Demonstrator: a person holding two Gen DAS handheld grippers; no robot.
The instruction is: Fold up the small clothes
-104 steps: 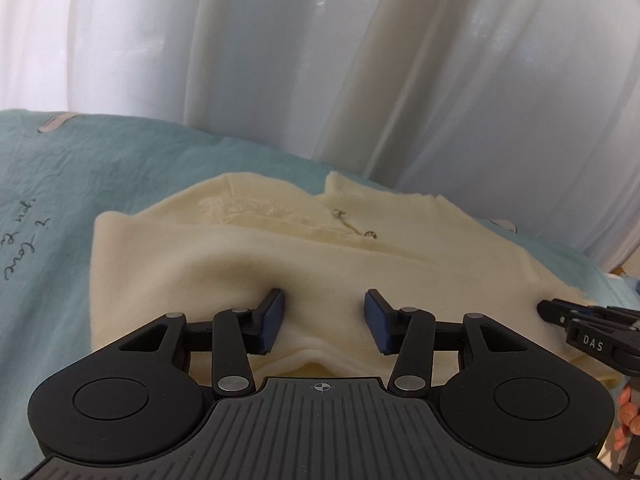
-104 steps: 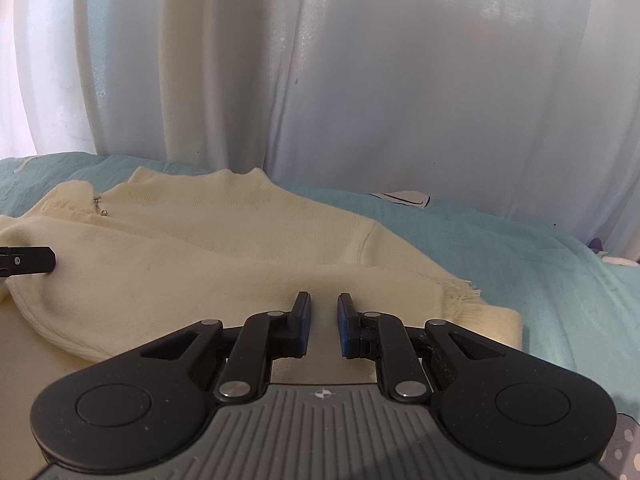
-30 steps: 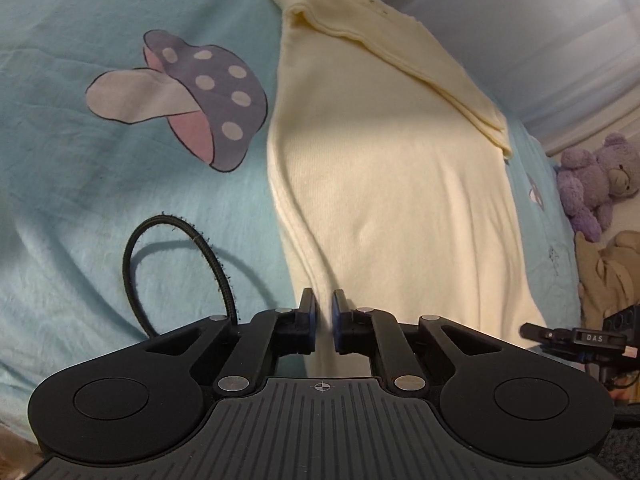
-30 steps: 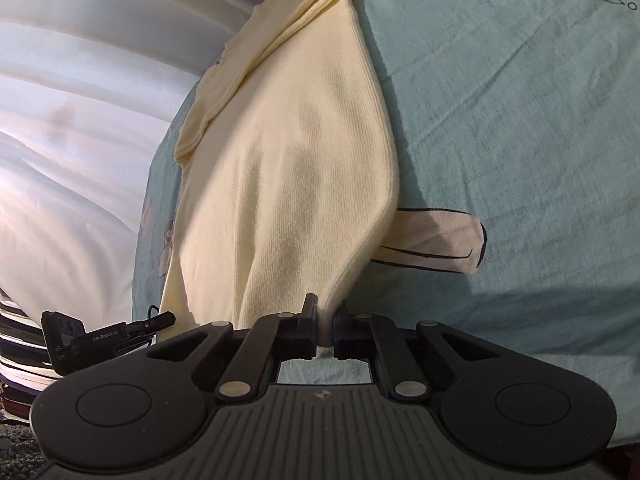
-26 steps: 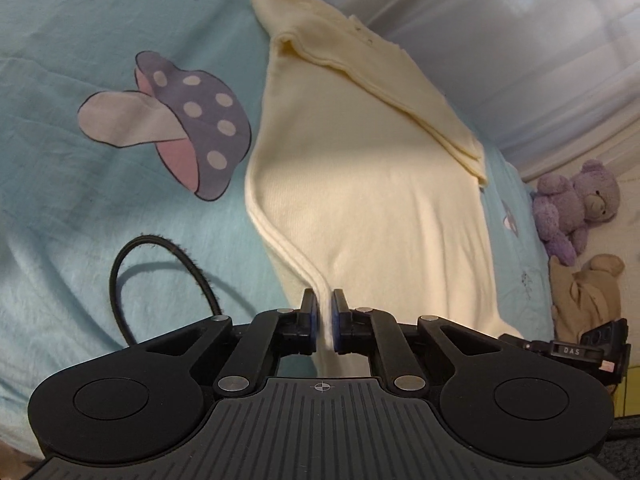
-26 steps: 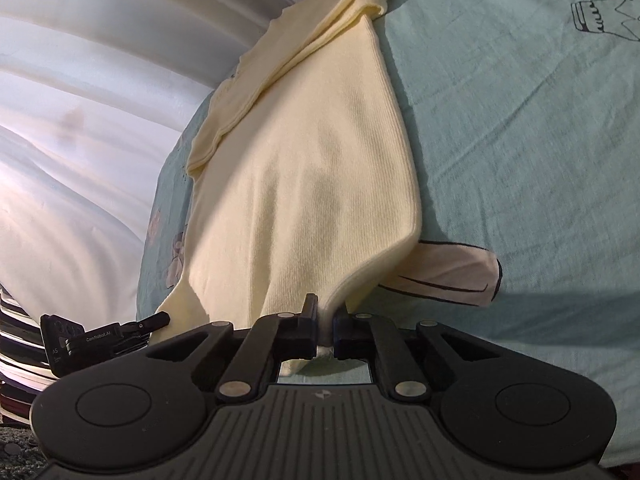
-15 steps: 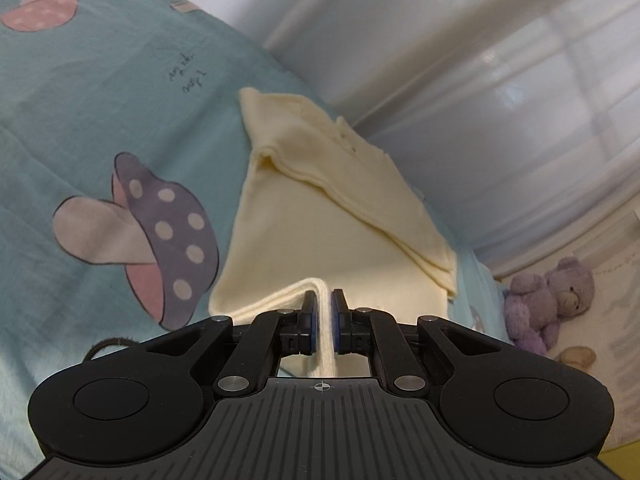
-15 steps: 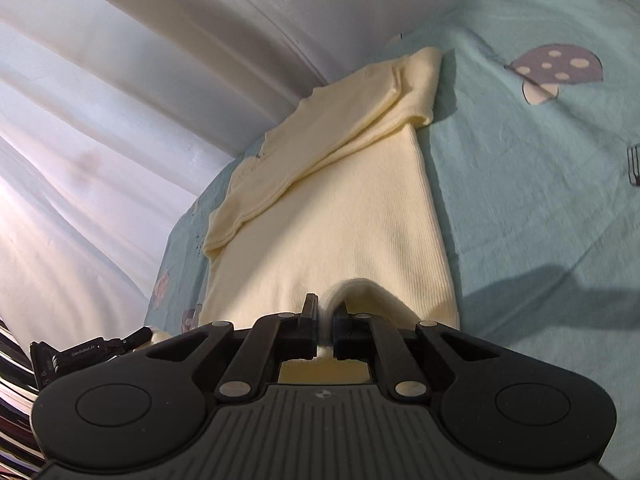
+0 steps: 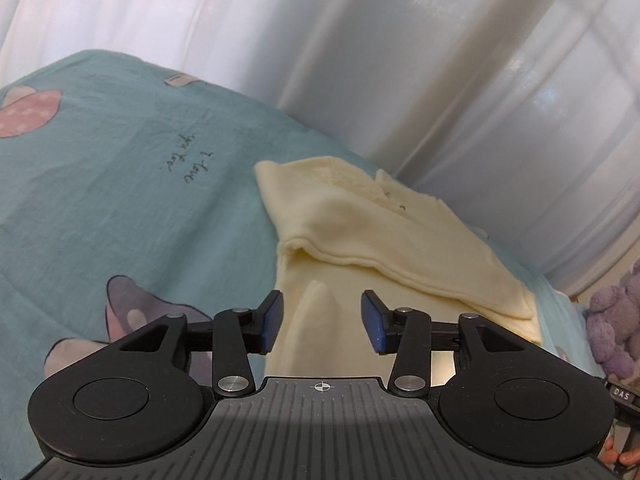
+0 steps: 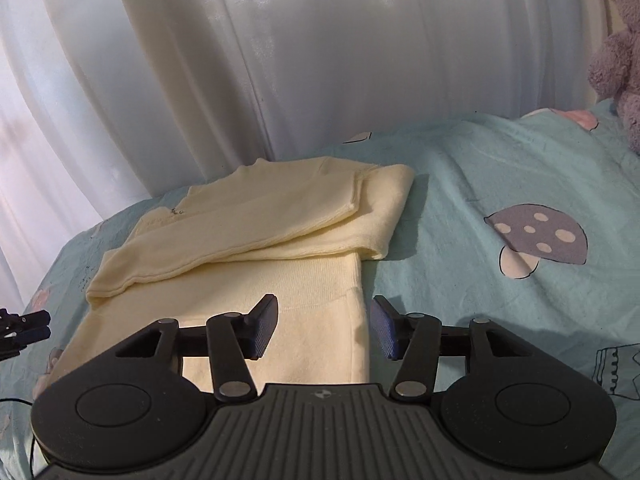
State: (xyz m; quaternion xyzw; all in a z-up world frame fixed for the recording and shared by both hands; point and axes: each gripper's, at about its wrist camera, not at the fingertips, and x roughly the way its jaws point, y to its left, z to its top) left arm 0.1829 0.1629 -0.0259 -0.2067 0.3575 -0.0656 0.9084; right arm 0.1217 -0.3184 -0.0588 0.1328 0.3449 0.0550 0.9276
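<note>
White curtain (image 9: pixel 400 60) behind, teal bed (image 9: pixel 120 200). Left tool (image 9: pixel 322 322), right tool (image 10: pixel 324 326): both wide open, empty. Cream sweater (image 10: pixel 260 240) just beyond, hem doubled over. Best to press fold flat, edges squared.

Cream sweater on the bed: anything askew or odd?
Slightly. On the cream sweater, the folded-up hem puckers into a raised ridge between the open left tool. The right tool is open too.

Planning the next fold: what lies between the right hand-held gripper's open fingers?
In the right wrist view, the cream sweater's folded-up right edge lies between the right hand-held gripper's fingers, ungripped, on the teal bedsheet.
</note>
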